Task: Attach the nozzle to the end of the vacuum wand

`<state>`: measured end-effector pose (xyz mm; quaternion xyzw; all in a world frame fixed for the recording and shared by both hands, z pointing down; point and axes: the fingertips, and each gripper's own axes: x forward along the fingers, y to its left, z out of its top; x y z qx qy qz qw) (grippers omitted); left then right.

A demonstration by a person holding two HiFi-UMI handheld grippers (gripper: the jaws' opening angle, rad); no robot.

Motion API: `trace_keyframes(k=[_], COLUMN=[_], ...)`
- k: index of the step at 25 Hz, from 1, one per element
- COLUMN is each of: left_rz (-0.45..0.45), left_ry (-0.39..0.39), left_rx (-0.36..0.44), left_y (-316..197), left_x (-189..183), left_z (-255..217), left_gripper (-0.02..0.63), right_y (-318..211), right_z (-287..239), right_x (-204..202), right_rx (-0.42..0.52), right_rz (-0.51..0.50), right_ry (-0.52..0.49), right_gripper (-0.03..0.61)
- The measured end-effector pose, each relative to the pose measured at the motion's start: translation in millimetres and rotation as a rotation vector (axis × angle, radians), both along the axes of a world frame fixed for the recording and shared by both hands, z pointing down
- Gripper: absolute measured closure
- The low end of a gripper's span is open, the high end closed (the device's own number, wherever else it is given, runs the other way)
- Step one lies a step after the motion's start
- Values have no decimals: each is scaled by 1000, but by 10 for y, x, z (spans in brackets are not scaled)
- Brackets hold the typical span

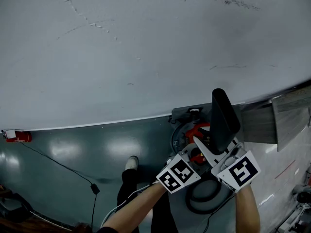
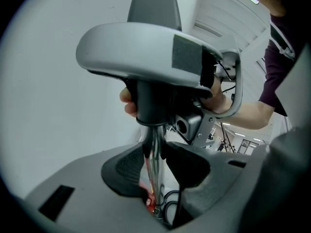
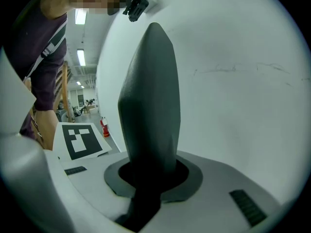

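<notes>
White wall (image 1: 146,57), grey floor (image 1: 73,154). Vacuum (image 1: 187,135) sits on the floor at the wall's foot. Right gripper (image 3: 148,174) is clamped on the dark nozzle (image 3: 150,106), tip up. Left gripper (image 2: 154,154) pinches the chrome wand (image 2: 155,183) just below. Nozzle collar meets the wand's top end; can't tell if fully seated.

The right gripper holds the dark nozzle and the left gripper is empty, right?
No: the left gripper grips the shiny wand, as the left gripper view shows. The right gripper does hold the nozzle.
</notes>
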<state>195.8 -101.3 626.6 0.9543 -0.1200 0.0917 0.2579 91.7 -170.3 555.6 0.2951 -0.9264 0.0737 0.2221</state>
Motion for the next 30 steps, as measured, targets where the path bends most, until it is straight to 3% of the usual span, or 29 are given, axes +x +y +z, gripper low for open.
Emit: trace_keyframes(k=[2, 5, 7, 12, 17, 24, 30], left_rz=[-13, -22, -32, -61, -68, -85, -123], left_ry=[10, 16, 18, 21, 25, -50, -65], left_rx=[-12, -21, -27, -49, -36, -46, -58], left_y=[-15, -32, -46, -55, -56, 44, 166], left_x=[-22, -37, -55, -140, -142, -300, -706], left_z=[15, 38, 60, 121, 124, 203, -433], left_gripper=[472, 471, 471, 471, 469, 391, 402], right_y=[19, 36, 15, 80, 215, 447, 611], right_z=[11, -68, -199, -537, -520, -646, -1122], right_x=[-56, -87, -26, 217, 388, 462, 642], right_rx=[-16, -22, 12, 46, 50, 71, 18], right_rz=[-19, -29, -2, 89, 155, 188, 334], right_ry=[-9, -56, -103, -249, -275, -305, -504], right_gripper=[506, 393, 378, 375, 373, 373, 376])
